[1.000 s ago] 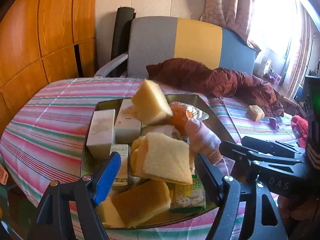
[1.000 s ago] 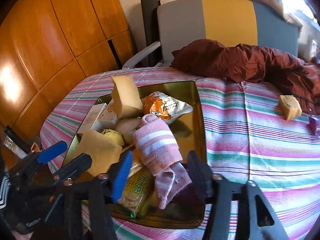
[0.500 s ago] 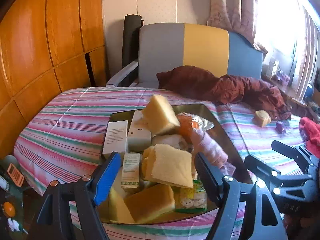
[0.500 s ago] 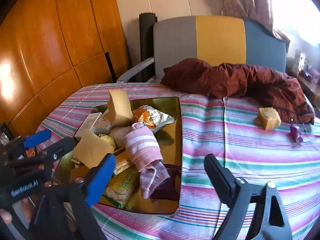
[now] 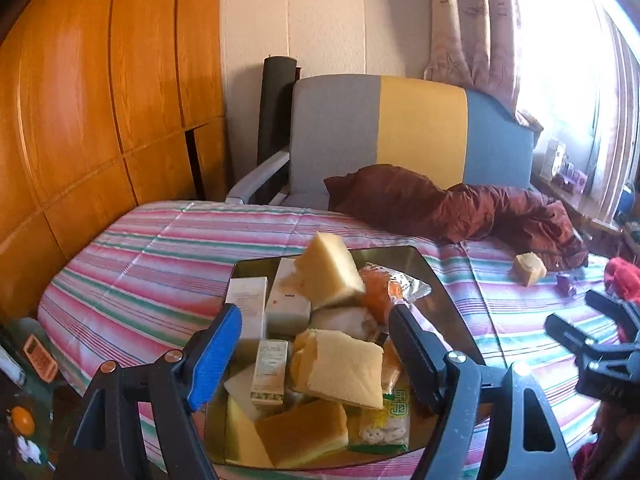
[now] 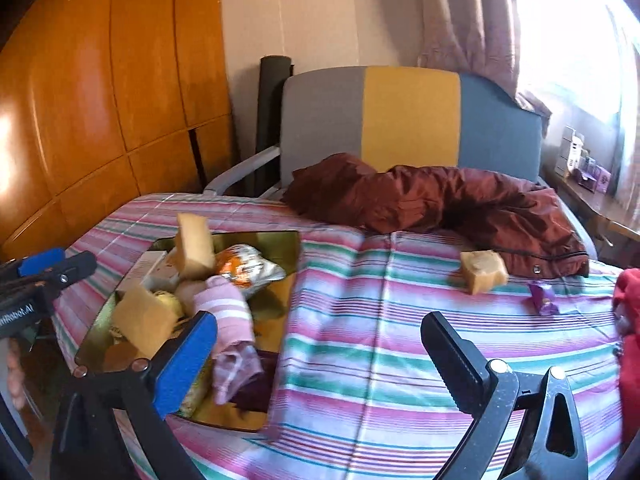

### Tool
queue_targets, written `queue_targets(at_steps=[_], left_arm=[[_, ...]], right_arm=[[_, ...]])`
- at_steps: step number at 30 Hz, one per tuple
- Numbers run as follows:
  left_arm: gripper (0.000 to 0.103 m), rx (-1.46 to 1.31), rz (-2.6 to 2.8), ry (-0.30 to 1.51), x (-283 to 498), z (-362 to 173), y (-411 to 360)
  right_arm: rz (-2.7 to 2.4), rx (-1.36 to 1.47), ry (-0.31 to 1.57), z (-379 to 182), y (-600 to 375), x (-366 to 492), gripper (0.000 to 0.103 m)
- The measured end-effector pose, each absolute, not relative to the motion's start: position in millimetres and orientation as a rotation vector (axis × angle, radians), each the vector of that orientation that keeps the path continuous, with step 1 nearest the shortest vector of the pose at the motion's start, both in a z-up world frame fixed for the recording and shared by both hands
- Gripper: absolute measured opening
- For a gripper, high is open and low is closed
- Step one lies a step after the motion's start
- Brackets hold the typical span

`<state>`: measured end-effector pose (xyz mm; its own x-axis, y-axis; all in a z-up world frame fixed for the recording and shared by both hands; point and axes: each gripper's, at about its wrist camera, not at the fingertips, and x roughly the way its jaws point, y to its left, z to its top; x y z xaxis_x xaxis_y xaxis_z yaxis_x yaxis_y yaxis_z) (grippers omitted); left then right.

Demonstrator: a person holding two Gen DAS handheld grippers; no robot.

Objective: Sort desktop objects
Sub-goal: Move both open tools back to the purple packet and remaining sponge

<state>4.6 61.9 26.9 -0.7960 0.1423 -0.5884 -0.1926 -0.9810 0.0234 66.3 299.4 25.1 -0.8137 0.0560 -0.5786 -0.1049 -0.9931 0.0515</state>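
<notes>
A gold tray (image 5: 440, 280) on the striped table holds yellow sponges (image 5: 328, 276), white boxes (image 5: 248, 304) and snack packets (image 5: 384, 424). My left gripper (image 5: 316, 340) hovers open above its near end with nothing pressed between the fingers. My right gripper (image 6: 320, 356) is to the right of the tray (image 6: 280, 248), over bare cloth; its jaws are opening and nothing is between them. A pink striped sock (image 6: 228, 312) lies in the tray beside its blue finger. A loose sponge block (image 6: 482, 272) and a purple wrapper (image 6: 542, 298) lie at the far right.
A brown jacket (image 6: 440, 200) is heaped along the table's far edge, in front of a grey, yellow and blue armchair (image 5: 400, 128). Red cloth (image 6: 628, 320) sits at the right edge. Wooden panels line the left wall.
The right gripper opened wide and let go of the pink sock, which stayed in the tray, then swung right and up. The left gripper rose a little, still open.
</notes>
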Motion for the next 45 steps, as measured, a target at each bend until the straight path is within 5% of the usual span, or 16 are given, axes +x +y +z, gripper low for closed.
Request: queue_targets(at_steps=[20, 45], left_arm=[[0.077, -0.942, 2.658, 0.206, -13, 27, 124], [0.076, -0.963, 2.437, 0.323, -30, 12, 231]], right_arm=[[2.700, -0.971, 0.055, 23, 414, 74, 0.101], [2.556, -1.030, 0.229, -6, 515, 62, 0.099]])
